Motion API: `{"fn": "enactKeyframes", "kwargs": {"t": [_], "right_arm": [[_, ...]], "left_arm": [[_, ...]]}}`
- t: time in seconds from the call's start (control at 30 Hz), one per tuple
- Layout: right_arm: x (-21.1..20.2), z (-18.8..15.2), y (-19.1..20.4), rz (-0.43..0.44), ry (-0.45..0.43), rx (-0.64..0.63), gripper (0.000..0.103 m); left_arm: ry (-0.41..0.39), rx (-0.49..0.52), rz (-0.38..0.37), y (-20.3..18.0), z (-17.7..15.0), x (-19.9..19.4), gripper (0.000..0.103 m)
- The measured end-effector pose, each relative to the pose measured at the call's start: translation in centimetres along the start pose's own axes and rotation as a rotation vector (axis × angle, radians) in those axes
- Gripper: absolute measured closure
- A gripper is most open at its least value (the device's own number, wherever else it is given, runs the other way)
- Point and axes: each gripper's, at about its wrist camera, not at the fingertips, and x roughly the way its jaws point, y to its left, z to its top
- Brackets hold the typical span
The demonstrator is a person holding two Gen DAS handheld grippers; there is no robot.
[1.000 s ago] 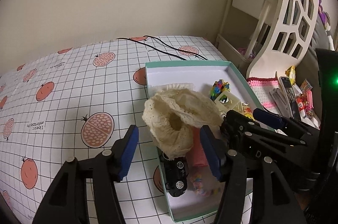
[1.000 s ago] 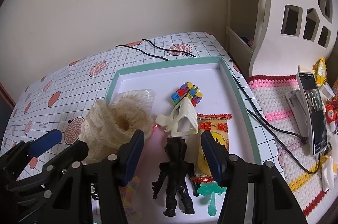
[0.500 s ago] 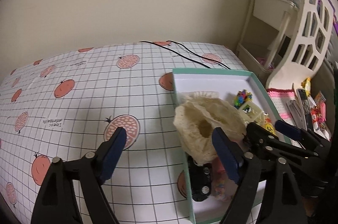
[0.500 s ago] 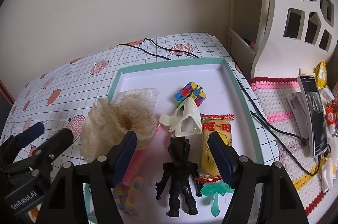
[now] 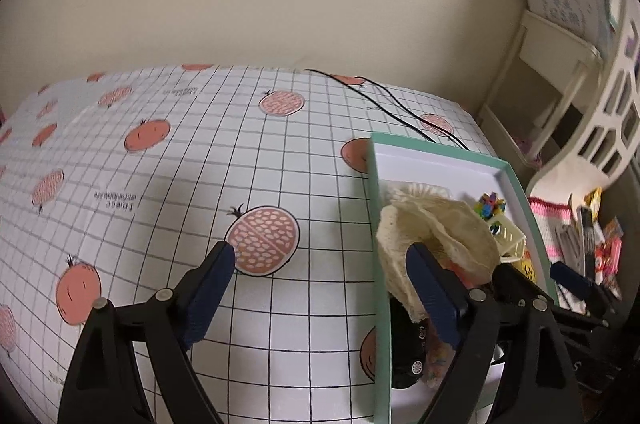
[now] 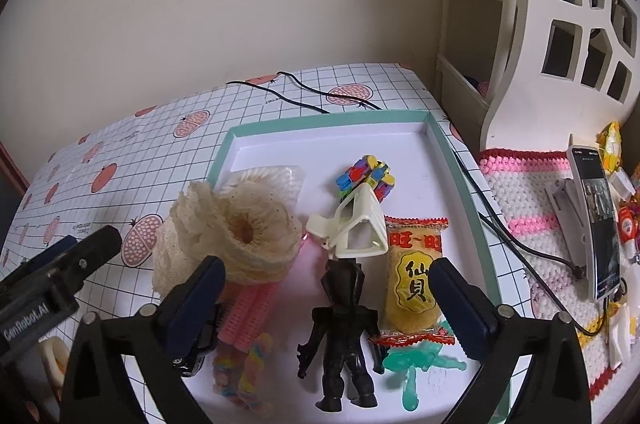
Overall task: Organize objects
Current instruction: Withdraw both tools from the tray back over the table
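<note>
Left gripper (image 5: 320, 292): shifted leftward off the tray (image 5: 520, 179); a second ago it straddled the lace scrunchie (image 5: 436, 224), now it hangs over the checked surface (image 5: 200, 183), only its right finger overlapping the tray's edge. Jaws spread wider than before, holding nothing.

Right gripper (image 6: 324, 304): jaws wider apart than a second ago; drawn back slightly, more of the black figure (image 6: 344, 336) and green toy (image 6: 416, 368) in view.

Left gripper (image 5: 320, 284) jaws spread wide, empty; right gripper (image 6: 328, 296) likewise, angled downward.
</note>
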Motion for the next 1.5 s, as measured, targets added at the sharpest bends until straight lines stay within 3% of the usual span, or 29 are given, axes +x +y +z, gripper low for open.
{"fn": "enactKeyframes", "kwargs": {"t": [0.47,0.87,1.17,1.5], "right_arm": [[0.5,-0.3,0.5,0.01,0.023,-0.014,0.0],[0.1,-0.5,1.8,-0.031,0.049,-0.045,0.0],[-1.6,-1.2,2.8,-0.033,0.065,-0.028,0.0],[-4.0,-2.4,5.3,-0.031,0.066,-0.08,0.0]], "left_arm": [[-0.005,-0.095,0.034,2.4,0.2,0.3,0.015],[-0.007,-0.081,0.065,3.9,0.3,-0.6,0.015],[-0.007,-0.028,0.11,5.7,0.2,-2.6,0.015],[-0.048,0.11,0.177,5.8,-0.4,-5.5,0.015]]}}
